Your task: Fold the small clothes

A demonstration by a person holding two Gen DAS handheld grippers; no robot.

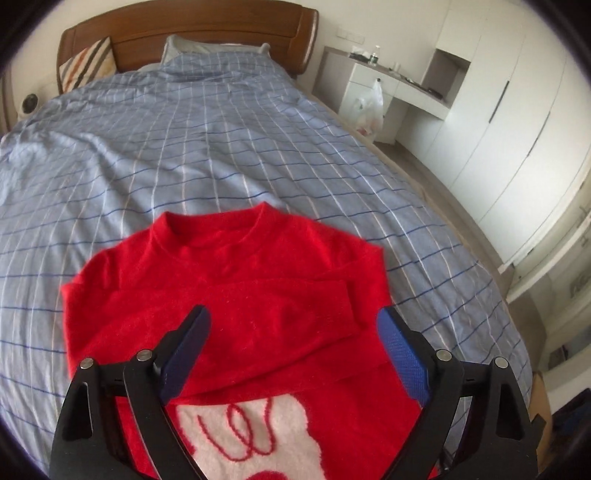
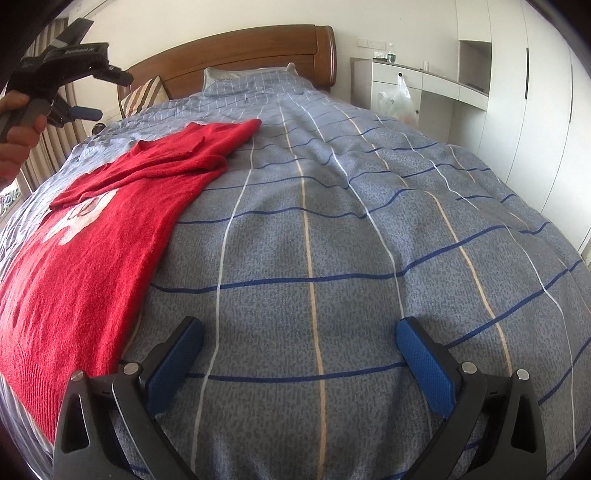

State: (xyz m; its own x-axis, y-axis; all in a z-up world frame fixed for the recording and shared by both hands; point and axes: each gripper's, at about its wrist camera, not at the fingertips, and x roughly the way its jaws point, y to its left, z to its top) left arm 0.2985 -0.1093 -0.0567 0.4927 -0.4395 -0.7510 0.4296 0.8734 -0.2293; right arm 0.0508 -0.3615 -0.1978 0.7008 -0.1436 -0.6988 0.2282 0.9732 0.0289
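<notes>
A small red sweater [image 1: 240, 288] with a white motif lies flat on the blue checked bed cover, neck away from me, both sleeves folded across its chest. My left gripper [image 1: 295, 325] hangs open above the sweater's middle, holding nothing. In the right wrist view the sweater [image 2: 122, 206] lies at the left. My right gripper [image 2: 299, 339] is open and empty, low over the bare cover just right of the sweater's hem. The left gripper [image 2: 88, 110] also shows there, held up high in a hand at the top left.
The bed cover [image 2: 369, 240] spreads wide to the right of the sweater. A wooden headboard [image 1: 207, 33] and pillows stand at the far end. A white desk [image 1: 391, 85] with a plastic bag, and white wardrobes [image 1: 517, 122], line the right wall.
</notes>
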